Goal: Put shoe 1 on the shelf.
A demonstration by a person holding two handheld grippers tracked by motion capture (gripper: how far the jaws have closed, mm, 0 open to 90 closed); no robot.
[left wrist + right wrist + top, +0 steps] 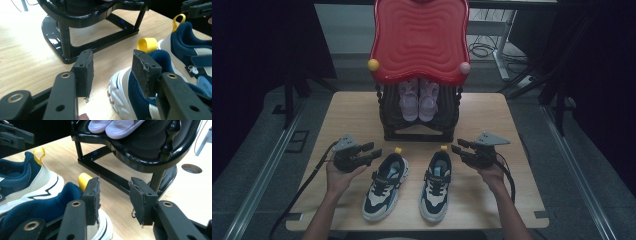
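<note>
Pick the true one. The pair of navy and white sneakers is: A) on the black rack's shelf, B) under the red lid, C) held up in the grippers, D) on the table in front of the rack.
D: both sneakers lie flat on the table in front of the black rack, between the two open grippers.

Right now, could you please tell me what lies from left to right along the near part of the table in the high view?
Left claw → left sneaker → right sneaker → right claw.
</note>
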